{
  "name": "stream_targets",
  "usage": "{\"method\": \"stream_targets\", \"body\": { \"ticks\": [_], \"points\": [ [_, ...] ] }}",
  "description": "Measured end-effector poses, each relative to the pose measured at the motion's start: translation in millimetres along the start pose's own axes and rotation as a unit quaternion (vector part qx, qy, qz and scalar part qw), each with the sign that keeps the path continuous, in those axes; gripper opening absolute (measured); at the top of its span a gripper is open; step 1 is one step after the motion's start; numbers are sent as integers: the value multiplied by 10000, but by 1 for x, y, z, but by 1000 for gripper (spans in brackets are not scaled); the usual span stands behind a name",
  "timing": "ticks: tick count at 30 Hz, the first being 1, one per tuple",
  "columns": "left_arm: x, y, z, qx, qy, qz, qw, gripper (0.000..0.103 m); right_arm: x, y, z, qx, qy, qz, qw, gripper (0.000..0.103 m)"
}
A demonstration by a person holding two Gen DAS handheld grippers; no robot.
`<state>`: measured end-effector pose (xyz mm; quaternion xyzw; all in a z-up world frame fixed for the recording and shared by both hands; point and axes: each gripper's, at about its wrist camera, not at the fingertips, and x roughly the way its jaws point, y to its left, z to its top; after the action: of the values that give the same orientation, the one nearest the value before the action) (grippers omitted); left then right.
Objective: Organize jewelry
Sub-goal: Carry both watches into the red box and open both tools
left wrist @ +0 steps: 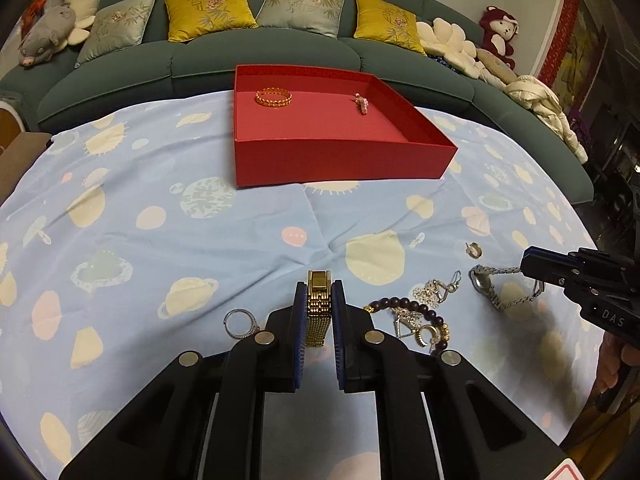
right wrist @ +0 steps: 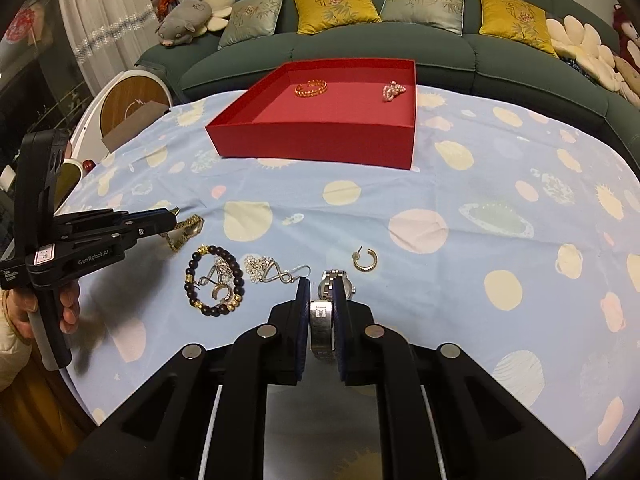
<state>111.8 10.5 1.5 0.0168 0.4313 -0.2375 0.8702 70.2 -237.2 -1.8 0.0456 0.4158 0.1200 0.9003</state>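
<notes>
My left gripper [left wrist: 319, 286] is shut on the gold watch [left wrist: 317, 312], pinching its mesh band lengthwise between the blue pads. In the right wrist view the left gripper [right wrist: 172, 216] holds the gold watch [right wrist: 186, 232], which dangles over the cloth. My right gripper [right wrist: 322, 282] is shut on a silver watch [right wrist: 323, 320]; from the left it [left wrist: 526, 264] grips the silver watch [left wrist: 486, 286] by the band. The red box [left wrist: 344, 160] stands beyond, with a gold bracelet [left wrist: 274, 97] and a pink pearl piece [left wrist: 363, 105] inside.
On the blue planet-print cloth [left wrist: 200, 240] lie a silver ring [left wrist: 240, 322], a dark bead bracelet [right wrist: 214, 284], a silver chain [right wrist: 268, 270] and a gold hoop earring [right wrist: 365, 260]. A green sofa [left wrist: 280, 56] with cushions and plush toys runs behind the table.
</notes>
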Motion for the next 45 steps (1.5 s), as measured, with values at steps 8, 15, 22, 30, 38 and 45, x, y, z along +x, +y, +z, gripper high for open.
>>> {"method": "stream_targets", "body": {
  "ticks": [8,15,22,30,38,45],
  "points": [
    [-30,-16,14,-26,-284,-140,9995,9,-25,1,15,119,-422,38,9990,11],
    [-54,-24,35,-83,-572,-299,9979,9,-46,1,35,215,-829,50,9963,11],
    [-62,-31,58,-124,-776,-253,9966,9,-57,0,62,318,-1203,24,9922,11],
    [-54,-26,94,-284,-965,-121,9949,9,-49,-1,96,430,-1413,42,9890,11],
    [-35,-9,144,-301,-1067,141,9937,9,-35,-5,144,432,-1577,28,9865,11],
    [-2,4,188,-283,-1072,399,9930,9,-4,-20,185,406,-1478,-153,9881,11]
  ]
}}
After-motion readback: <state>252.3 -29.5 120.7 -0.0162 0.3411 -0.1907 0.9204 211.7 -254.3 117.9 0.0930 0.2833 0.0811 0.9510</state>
